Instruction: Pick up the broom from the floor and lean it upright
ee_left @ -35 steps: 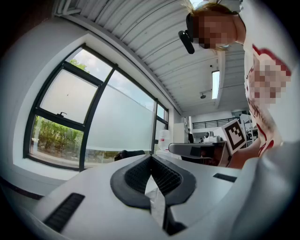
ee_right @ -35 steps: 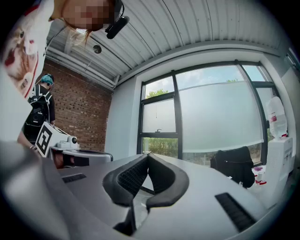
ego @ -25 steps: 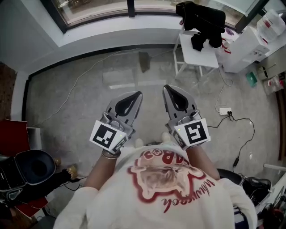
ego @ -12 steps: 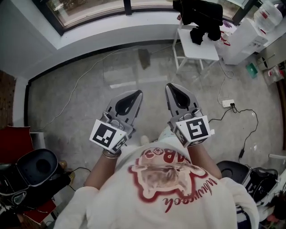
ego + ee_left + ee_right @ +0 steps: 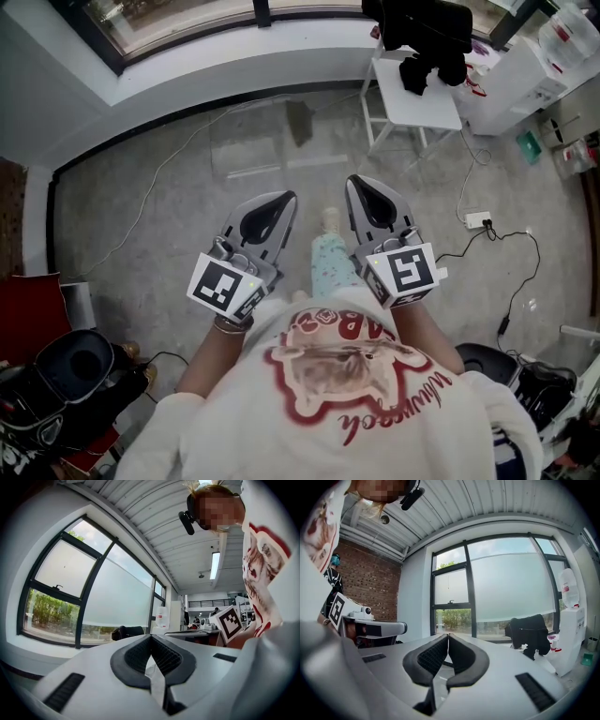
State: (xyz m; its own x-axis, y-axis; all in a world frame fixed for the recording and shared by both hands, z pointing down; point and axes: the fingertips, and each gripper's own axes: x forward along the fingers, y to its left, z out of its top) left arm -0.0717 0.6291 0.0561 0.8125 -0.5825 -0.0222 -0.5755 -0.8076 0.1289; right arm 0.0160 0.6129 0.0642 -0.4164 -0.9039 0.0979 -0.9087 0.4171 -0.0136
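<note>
The left hand-held gripper (image 5: pixel 289 197) and the right hand-held gripper (image 5: pixel 352 182) both have their jaws together on nothing. They are carried level and side by side, probably for walking (a leg (image 5: pixel 328 258) shows between them). What is probably the broom (image 5: pixel 298 120) is a grey shape on the floor (image 5: pixel 169 234), well ahead of both grippers and not yet reached.

The person's leg (image 5: pixel 330 267) (pale patterned trousers, light shoe (image 5: pixel 330 219)) has swung out toward the far window, between the left gripper (image 5: pixel 291 199) and right gripper (image 5: pixel 352 183), where a second ago only floor (image 5: pixel 169 206) showed.
</note>
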